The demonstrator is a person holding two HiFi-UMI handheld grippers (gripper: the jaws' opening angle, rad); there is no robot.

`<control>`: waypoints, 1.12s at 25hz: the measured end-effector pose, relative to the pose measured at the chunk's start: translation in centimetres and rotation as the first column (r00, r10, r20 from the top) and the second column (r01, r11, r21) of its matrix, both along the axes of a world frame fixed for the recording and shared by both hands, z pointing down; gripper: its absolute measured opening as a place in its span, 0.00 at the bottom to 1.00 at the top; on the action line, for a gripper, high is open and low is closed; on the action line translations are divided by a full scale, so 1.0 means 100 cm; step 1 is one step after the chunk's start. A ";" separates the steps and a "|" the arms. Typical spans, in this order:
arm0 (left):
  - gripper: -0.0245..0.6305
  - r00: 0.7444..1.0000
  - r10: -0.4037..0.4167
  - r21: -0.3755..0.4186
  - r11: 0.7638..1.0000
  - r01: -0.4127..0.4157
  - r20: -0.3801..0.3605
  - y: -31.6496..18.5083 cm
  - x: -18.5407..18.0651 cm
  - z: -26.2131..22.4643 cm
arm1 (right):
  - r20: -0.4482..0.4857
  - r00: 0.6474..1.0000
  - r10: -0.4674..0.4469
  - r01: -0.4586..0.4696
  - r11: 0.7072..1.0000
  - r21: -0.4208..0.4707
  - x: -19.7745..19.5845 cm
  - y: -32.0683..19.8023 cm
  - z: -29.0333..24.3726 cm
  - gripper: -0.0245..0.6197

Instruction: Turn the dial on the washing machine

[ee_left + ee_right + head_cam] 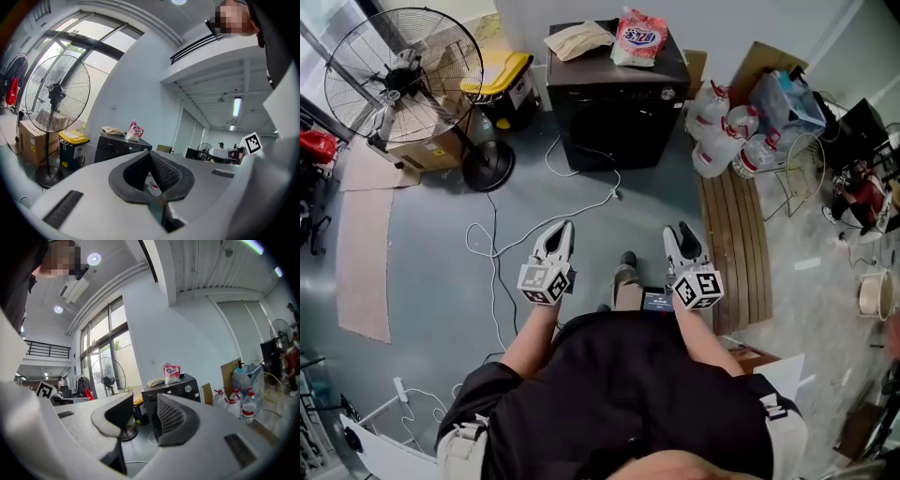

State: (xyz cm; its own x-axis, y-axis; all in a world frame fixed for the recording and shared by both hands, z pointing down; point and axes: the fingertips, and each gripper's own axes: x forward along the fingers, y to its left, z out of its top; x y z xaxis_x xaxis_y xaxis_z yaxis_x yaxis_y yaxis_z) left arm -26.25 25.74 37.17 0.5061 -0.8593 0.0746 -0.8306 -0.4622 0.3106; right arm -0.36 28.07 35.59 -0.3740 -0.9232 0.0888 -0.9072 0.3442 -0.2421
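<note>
Black washing machine [614,112] stands on the floor by the far wall, well apart from both tools. Left hand-held gripper [562,228] appears closed, tips together; right hand-held gripper [683,230] stands with its jaws apart. Only the right gripper view shows the dial [188,388] plainly, at the panel's right end.

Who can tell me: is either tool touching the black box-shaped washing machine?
No. In the head view the left tool and right tool hang over the grey floor, apart from the black box-shaped washing machine.
</note>
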 end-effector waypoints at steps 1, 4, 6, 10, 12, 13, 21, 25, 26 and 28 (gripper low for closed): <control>0.03 1.000 -0.002 -0.003 1.000 0.002 0.004 -0.010 0.003 0.000 | 0.006 1.000 -0.004 0.004 1.000 -0.002 0.002 -0.011 0.001 0.29; 0.03 1.000 -0.005 -0.001 1.000 0.005 0.016 -0.045 0.016 -0.007 | 0.017 1.000 -0.016 0.016 1.000 0.004 0.012 -0.053 -0.002 0.29; 0.03 1.000 -0.007 0.008 1.000 0.007 0.023 -0.070 0.025 -0.014 | 0.021 0.999 -0.024 0.024 1.000 0.014 0.020 -0.082 -0.006 0.29; 0.03 0.999 -0.019 0.018 1.000 0.018 0.044 -0.109 0.036 -0.025 | 0.031 0.998 -0.051 0.050 0.998 0.033 0.029 -0.126 -0.015 0.29; 0.03 0.998 -0.031 0.014 0.999 0.031 0.052 -0.129 0.041 -0.027 | 0.034 0.998 -0.061 0.060 0.998 0.034 0.036 -0.146 -0.016 0.29; 0.03 0.998 -0.038 0.011 0.999 0.037 0.054 -0.139 0.044 -0.028 | 0.038 0.997 -0.063 0.061 0.998 0.032 0.040 -0.156 -0.016 0.29; 0.03 0.996 -0.066 0.025 0.998 0.065 0.067 -0.205 0.074 -0.030 | 0.040 0.995 -0.091 0.090 0.996 0.022 0.071 -0.228 -0.005 0.29; 0.03 0.996 -0.065 0.025 0.998 0.063 0.062 -0.233 0.088 -0.030 | 0.026 0.994 -0.105 0.104 0.994 0.027 0.079 -0.259 -0.003 0.29; 0.03 0.996 -0.062 0.028 0.998 0.060 0.062 -0.241 0.091 -0.031 | 0.021 0.994 -0.107 0.106 0.994 0.029 0.081 -0.267 -0.004 0.29; 0.03 0.997 -0.057 0.034 0.998 0.055 0.061 -0.254 0.099 -0.034 | 0.016 0.994 -0.107 0.106 0.994 0.032 0.086 -0.281 -0.005 0.29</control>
